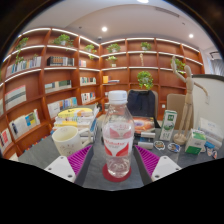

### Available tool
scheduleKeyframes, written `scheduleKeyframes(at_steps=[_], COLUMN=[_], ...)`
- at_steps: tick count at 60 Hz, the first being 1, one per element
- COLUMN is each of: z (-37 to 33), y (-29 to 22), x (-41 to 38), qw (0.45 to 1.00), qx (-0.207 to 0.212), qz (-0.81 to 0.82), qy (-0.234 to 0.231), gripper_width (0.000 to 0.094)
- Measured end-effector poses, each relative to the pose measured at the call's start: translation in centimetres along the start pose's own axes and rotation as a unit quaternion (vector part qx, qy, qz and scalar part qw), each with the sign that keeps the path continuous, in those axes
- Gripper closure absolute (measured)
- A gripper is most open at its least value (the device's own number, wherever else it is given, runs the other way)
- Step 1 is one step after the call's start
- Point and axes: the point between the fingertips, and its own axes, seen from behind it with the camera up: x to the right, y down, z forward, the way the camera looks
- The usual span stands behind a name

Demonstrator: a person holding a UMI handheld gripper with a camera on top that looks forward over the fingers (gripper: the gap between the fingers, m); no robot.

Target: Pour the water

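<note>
The gripper (118,163) has its fingers closed on a clear water bottle (118,135) with a white cap, and the bottle stands upright between the pink pads (150,160). Just beside it is a pale cup (68,138), perhaps yellowish, on the grey table (40,150).

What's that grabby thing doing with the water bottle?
A person is holding a gripper that looks out over a cluttered table. A clear water bottle with a white cap and a red label stands upright between its two fingers, and the cap is on. I can't tell if the fingers are squeezing the bottle or just sitting beside it. A pale cup stands just beside the bottle. No water is being poured yet. Bookshelves fill the wall behind.
</note>
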Motion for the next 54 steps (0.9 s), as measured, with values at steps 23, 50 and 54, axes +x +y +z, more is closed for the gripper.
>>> scheduleKeyframes(at_steps=[23,50,54], z=[-14.7,-19.7,-19.7], y=[-1.0,-4.1,-4.3], x=[4.1,11.0,11.2], qw=[0.995,0.988,0.988], qx=[-0.056,-0.027,-0.022], qz=[0.026,0.047,0.054], qy=[0.075,0.147,0.147], gripper_width=[0.0081,0.0092,0.0092])
